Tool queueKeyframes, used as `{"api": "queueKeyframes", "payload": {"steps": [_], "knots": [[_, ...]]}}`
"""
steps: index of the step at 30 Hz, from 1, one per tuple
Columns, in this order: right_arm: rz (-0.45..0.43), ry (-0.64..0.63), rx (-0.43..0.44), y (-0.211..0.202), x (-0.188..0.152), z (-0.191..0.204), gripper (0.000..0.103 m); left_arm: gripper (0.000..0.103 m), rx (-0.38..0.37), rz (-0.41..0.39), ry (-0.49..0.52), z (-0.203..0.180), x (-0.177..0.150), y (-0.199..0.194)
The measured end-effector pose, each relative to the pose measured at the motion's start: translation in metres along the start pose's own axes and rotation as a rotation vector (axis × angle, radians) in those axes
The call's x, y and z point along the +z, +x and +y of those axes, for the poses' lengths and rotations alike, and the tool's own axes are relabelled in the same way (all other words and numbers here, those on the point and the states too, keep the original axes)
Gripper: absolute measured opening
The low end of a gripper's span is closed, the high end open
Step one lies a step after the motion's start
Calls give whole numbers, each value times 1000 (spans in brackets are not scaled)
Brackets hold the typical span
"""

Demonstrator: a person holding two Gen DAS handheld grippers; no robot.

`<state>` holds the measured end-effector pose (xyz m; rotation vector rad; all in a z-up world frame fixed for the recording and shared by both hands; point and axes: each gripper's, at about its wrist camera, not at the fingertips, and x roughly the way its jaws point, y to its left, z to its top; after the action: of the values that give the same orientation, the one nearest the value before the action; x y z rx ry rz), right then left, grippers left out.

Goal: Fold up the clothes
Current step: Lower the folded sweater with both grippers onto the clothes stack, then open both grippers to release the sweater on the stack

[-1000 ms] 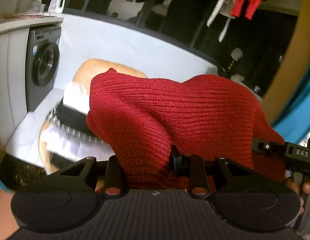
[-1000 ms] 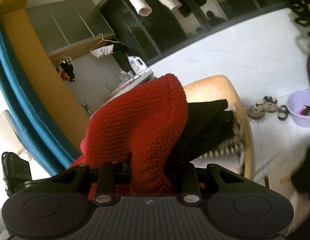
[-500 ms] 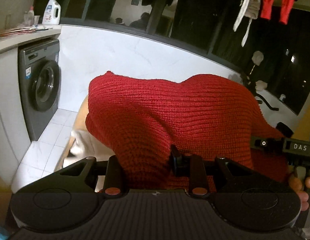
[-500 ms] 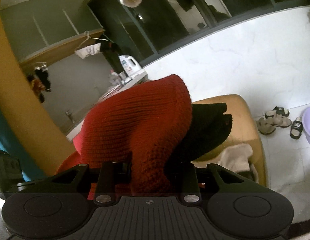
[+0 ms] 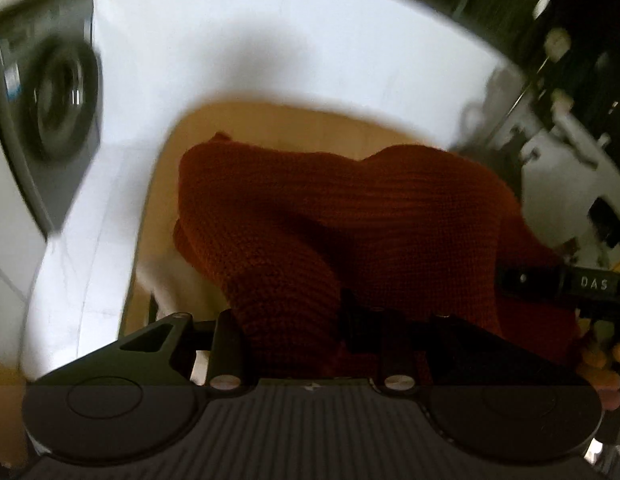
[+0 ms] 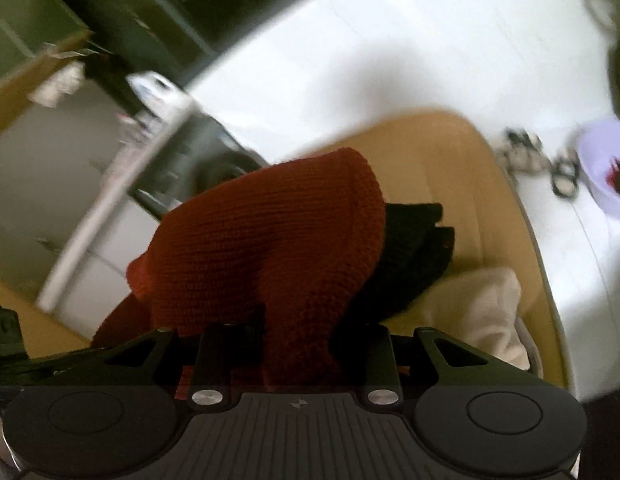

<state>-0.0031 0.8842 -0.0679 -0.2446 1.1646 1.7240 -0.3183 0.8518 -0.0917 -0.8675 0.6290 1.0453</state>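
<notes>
Both views blurred. My left gripper (image 5: 306, 316) is clamped on a bunch of the red sweater (image 5: 349, 216); my right gripper (image 6: 294, 336) pinches another bunch of it. The sweater hangs between them over the tan table (image 6: 461, 152) (a black garment (image 6: 413, 248) and a cream cloth (image 6: 477, 304) lie beneath). Washer (image 5: 50, 120) at left.

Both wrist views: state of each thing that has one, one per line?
Red sweater: bunched, hanging from both grippers over the table.
Left gripper: shut on red sweater.
Right gripper: shut on red sweater.
Black garment: crumpled behind the sweater, whether held cannot be told.
White garment: crumpled on the table.
Table: holds clothes.
Washing machine: door shut.
Basin: on the floor, something dark inside.
</notes>
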Motion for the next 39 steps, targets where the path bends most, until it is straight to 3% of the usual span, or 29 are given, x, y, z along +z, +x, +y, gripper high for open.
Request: {"api": "queueKeyframes", "payload": {"steps": [4,6,8,11,12,13,15,18,22,25,30,35,39], "knots": [[112,24,-159,68,-27,-29,32,36,26,113,-51,21,-10,48],[144,-2,-210,92,-32,-37,34,36,17,137,-101,26,-6,55],[155,-30,-247,107,-31,-35,36,38,37,145,-86,24,-2,59],[174,-40,-284,117,-26,-37,43,50,62,156,-69,19,-3,64],[177,-45,-307,119,-25,-37,60,55,64,161,-83,22,-1,63],[173,-53,-331,119,-24,-37,69,63,65,166,-99,25,2,62],[152,-64,-354,113,-21,-35,71,66,54,163,-132,33,7,51],[102,-55,-341,92,-11,-29,72,68,43,95,-100,31,12,17],[65,-111,-302,52,-13,-14,89,98,59,16,13,6,7,-24],[72,-149,-326,35,-28,-4,99,100,96,8,95,-17,-3,-32],[90,-156,-365,22,-48,7,100,103,186,38,141,-35,-23,-13],[112,-202,-408,38,-78,16,102,103,152,85,-23,-19,-30,2],[94,-199,-399,39,-81,13,102,103,205,71,-32,-31,-31,-6]]}}
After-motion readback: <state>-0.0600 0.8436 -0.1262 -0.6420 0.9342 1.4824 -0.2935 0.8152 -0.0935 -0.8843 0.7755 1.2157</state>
